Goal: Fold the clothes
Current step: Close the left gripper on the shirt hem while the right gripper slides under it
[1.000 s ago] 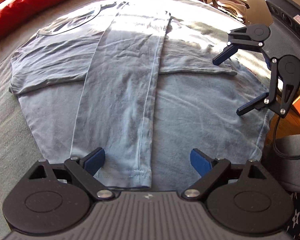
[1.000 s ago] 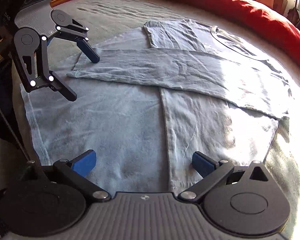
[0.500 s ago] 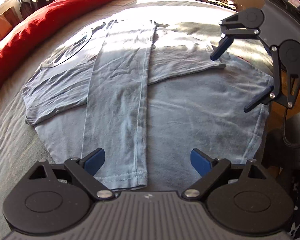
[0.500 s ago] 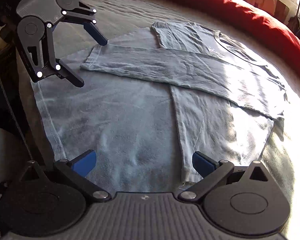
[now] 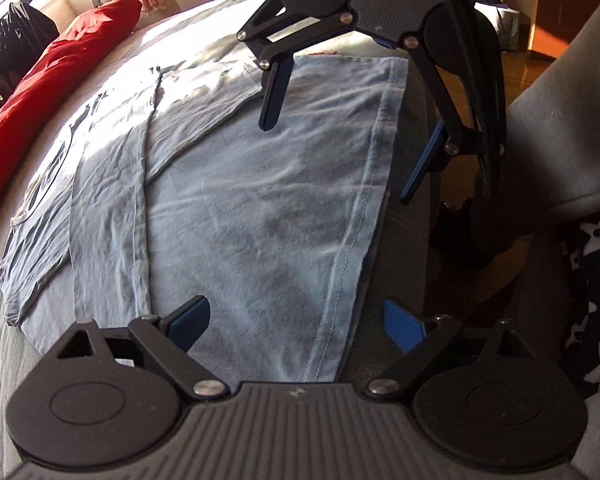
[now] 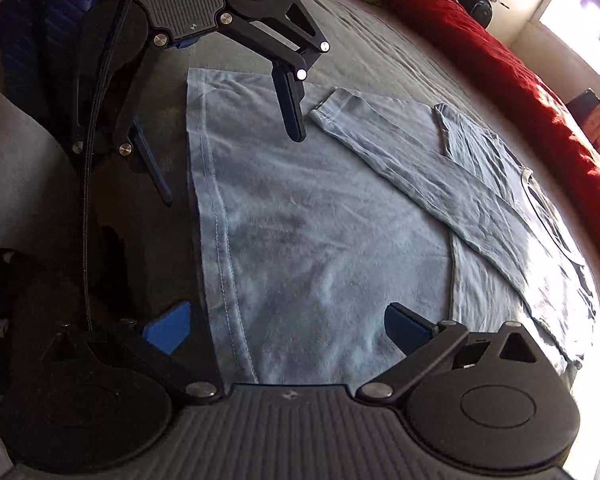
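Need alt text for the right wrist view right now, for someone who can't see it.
A light blue long-sleeved shirt lies flat on a grey bed, sleeves crossed over its body. Both open grippers, right and left, straddle its hem.

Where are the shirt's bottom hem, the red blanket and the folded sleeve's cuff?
bottom hem (image 5: pixel 352 236), left wrist view, on the stitched edge.
red blanket (image 6: pixel 480 46), right wrist view, on its sunlit middle.
sleeve cuff (image 6: pixel 330 110), right wrist view, on the sleeve's stitched end.

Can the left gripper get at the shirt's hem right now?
Probably yes. The left gripper is open and straddles the hem at the bed edge; nothing lies between its fingers and the shirt.
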`<move>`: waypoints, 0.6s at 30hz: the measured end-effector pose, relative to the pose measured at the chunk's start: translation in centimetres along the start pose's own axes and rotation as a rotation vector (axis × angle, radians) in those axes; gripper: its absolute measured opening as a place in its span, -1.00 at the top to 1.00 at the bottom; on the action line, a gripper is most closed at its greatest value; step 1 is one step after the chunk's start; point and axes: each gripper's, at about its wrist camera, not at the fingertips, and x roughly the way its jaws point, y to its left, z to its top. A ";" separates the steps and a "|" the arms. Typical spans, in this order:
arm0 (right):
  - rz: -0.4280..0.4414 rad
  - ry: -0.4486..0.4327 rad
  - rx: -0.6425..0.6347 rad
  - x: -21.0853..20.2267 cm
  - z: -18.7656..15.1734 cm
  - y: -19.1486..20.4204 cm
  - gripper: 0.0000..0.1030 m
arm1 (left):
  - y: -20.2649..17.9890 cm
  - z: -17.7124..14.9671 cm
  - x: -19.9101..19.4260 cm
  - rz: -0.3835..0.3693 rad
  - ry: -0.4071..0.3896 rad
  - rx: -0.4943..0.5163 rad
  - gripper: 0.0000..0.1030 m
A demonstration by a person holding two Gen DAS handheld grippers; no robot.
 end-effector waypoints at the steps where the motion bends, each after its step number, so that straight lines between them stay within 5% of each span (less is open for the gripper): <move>1: -0.016 -0.006 -0.038 0.1 0.0 0.5 -1.00 | -0.2 0.0 0.1 0.003 -0.007 0.018 -0.80; 8: -0.124 -0.052 -0.211 0.1 0.1 2.6 -1.00 | -1.3 0.1 0.2 0.072 -0.043 0.127 -0.83; 18: -0.202 -0.031 -0.232 -0.6 -1.0 2.6 -1.00 | -1.0 -1.0 -0.4 0.179 -0.029 0.163 -0.84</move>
